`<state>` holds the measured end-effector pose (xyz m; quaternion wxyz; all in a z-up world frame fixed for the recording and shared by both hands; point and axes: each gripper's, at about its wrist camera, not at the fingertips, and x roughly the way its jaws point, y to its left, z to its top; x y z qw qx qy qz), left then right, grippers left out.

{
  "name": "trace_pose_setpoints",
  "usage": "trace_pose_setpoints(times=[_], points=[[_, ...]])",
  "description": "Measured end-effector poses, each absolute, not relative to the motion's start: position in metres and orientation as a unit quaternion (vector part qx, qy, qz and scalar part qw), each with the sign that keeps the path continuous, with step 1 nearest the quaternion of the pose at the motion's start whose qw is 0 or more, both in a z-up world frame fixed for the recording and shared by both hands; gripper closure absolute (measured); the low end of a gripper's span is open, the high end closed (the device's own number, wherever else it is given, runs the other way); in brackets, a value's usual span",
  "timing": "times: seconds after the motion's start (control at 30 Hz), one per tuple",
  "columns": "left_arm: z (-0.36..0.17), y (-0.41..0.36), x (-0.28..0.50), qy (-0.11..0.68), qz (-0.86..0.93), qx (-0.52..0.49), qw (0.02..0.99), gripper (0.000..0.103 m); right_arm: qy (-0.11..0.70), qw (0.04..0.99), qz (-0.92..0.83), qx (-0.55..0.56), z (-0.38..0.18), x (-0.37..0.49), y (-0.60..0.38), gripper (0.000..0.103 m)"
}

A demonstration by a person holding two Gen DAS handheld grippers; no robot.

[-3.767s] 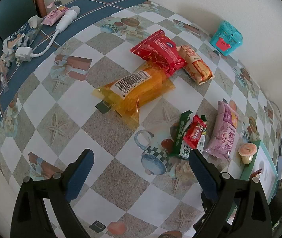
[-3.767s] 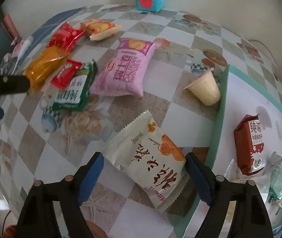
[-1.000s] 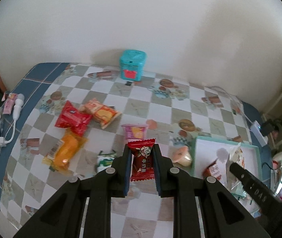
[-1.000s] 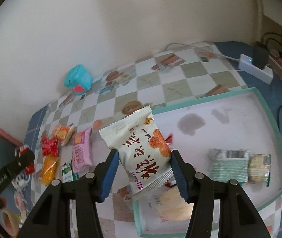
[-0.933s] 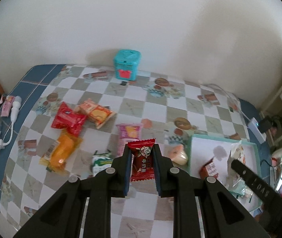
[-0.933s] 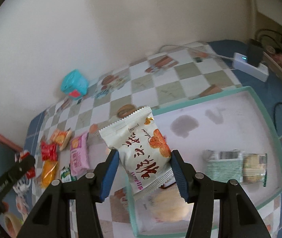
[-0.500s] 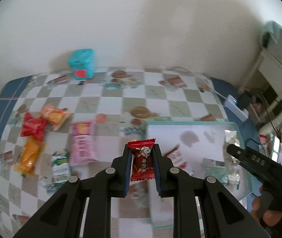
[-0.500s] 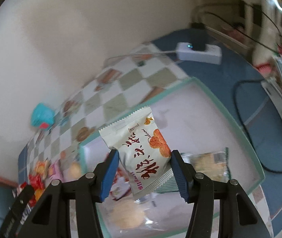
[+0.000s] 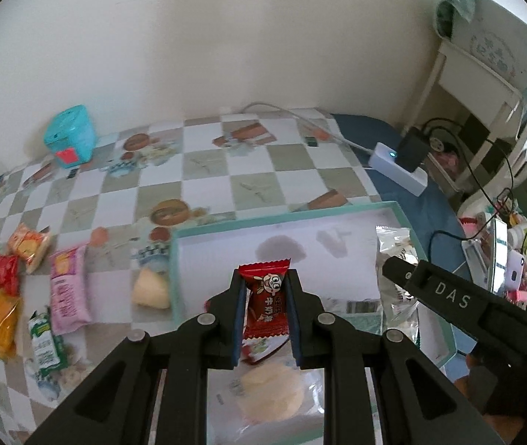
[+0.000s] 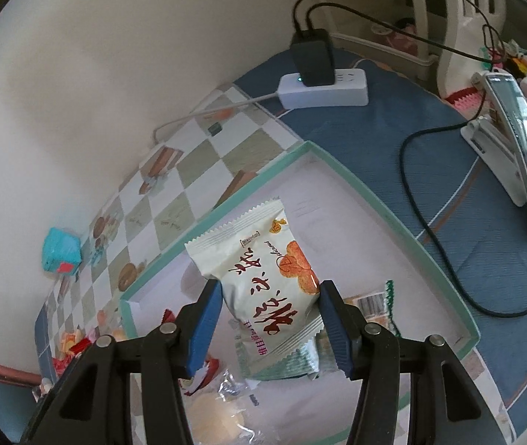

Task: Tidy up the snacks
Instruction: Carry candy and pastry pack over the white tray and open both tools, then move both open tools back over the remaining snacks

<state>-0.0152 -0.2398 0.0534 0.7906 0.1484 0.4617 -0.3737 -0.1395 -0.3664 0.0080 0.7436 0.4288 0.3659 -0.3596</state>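
Above the tray point(image 9: 393, 205) — both hand-held grippers clamp snack packets.

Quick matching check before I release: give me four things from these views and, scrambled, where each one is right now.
Things:
1. small red candy packet
2. white pastry packet with red lettering
3. pink snack bag
4. teal cube box

Places:
A. by the wall
B. in right gripper
C. flat on checked tablecloth
D. in left gripper

Pairs: 1-D, 2-B, 3-C, 4-A

"DAS" in pale letters on the right tongs' black arm point(image 9: 452, 298), "Delicious" on white snack packet point(image 10: 263, 282)
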Motion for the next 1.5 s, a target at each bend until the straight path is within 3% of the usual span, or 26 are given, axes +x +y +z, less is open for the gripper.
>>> trace_pose_setpoints(times=[0.4, 0.43, 0.47, 0.53, 0.7, 0.8, 0.93, 1.1, 1.33, 1.5], points=[[0.028, -0.275, -0.025, 0.472, -0.396, 0.161, 0.771, 0.081, 0.358, 0.731, -0.383, 0.437, 0.002, -0.152, -0.381, 0.046], [0.027, -0.275, -0.024, 0.474, -0.394, 0.160, 0.771, 0.076, 0.358, 0.729, -0.385, 0.438, 0.002, -0.154, -0.382, 0.046], [0.027, -0.274, -0.023, 0.477, -0.393, 0.158, 0.771, 0.061, 0.357, 0.728, -0.386, 0.439, 0.002, -0.154, -0.383, 0.045], [0.027, -0.271, -0.020, 0.483, -0.392, 0.149, 0.769, 0.040, 0.357, 0.727, -0.388, 0.441, 0.002, -0.155, -0.384, 0.045], [0.031, -0.262, -0.014, 0.492, -0.376, 0.148, 0.771, 0.038, 0.360, 0.729, -0.385, 0.437, 0.002, -0.155, -0.383, 0.044], [0.029, -0.253, -0.005, 0.504, -0.354, 0.147, 0.774, 0.025, 0.365, 0.729, -0.386, 0.433, 0.002, -0.153, -0.382, 0.044], [0.025, -0.235, 0.010, 0.527, -0.323, 0.132, 0.775, 0.023, 0.369, 0.729, -0.389, 0.425, 0.002, -0.152, -0.380, 0.032], [0.015, -0.201, 0.026, 0.560, -0.279, 0.105, 0.773, 0.021, 0.375, 0.732, -0.390, 0.414, 0.003, -0.151, -0.375, 0.027], [0.008, -0.154, 0.041, 0.576, -0.217, 0.097, 0.783, 0.016, 0.383, 0.756, -0.366, 0.385, 0.006, -0.139, -0.351, 0.000], [0.017, -0.123, 0.046, 0.564, -0.186, 0.099, 0.799, 0.008, 0.395, 0.775, -0.332, 0.364, 0.007, -0.123, -0.325, 0.000]])
